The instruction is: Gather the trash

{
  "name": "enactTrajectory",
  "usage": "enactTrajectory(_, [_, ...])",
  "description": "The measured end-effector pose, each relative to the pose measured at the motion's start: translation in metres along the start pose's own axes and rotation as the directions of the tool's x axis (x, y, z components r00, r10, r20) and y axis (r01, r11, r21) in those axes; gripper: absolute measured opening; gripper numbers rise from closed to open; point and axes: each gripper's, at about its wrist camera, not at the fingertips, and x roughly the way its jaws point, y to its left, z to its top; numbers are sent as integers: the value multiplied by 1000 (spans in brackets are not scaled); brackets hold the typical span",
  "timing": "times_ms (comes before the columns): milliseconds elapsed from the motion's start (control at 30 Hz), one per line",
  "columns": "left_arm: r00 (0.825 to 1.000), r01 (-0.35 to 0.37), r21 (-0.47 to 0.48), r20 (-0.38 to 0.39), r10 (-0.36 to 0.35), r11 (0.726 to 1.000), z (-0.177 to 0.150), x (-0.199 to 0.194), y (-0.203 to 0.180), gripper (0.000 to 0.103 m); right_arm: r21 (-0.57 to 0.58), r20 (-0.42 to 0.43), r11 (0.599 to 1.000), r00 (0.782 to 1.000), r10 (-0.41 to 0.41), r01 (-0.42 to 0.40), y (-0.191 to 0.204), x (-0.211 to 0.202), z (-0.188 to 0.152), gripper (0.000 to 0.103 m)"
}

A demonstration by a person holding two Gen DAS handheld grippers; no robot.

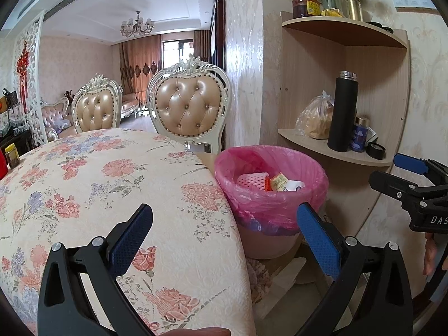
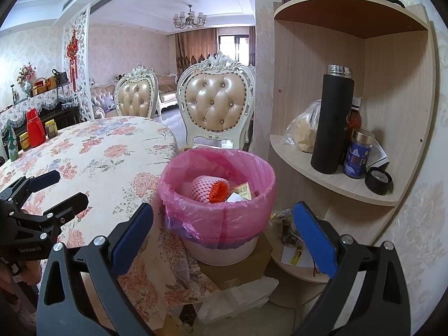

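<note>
A bin with a pink liner (image 1: 280, 212) (image 2: 218, 224) stands on a cardboard box (image 2: 238, 268) between the table and the corner shelf. Inside lie a pink foam fruit net (image 1: 250, 180) (image 2: 205, 187), a yellow packet (image 1: 278, 180) (image 2: 243, 189) and a white scrap (image 1: 294, 185). My left gripper (image 1: 224, 224) is open and empty, over the table's edge beside the bin; it also shows at the left of the right wrist view (image 2: 67, 187). My right gripper (image 2: 224, 224) is open and empty just in front of the bin, and is seen in the left wrist view (image 1: 392, 172).
The round table with a floral cloth (image 1: 112, 184) (image 2: 112, 151) carries a red bottle (image 2: 35, 128) and jars at its far left. Two padded chairs (image 1: 190, 106) stand behind. The corner shelf (image 2: 336, 179) holds a black flask (image 2: 333, 123), a bag, a tin and a tape roll.
</note>
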Motion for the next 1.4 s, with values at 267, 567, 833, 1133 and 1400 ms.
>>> enactTrajectory(267, [1000,-1,0,0,1,1000,-1,1,0,96,-4,0,1000,1000,5,-5,2,0,0,97])
enactTrajectory(567, [1000,7,-3,-5,-7,1000,-1,2,-1,96,1,3,1000,1000,11,-11,3,-1,1,97])
enactTrajectory(833, [1000,14,2,-7,-14,1000,-2,1,-1,96,2,4,1000,1000,12,-12,3,-2,1,98])
enactTrajectory(1133, [1000,15,1,-6,-15,1000,-2,1,-1,96,3,2,1000,1000,13,-13,3,-2,1,98])
enactTrajectory(1400, [1000,19,1,-2,-19,1000,-2,0,-2,96,1,2,1000,1000,13,-13,3,-2,1,98])
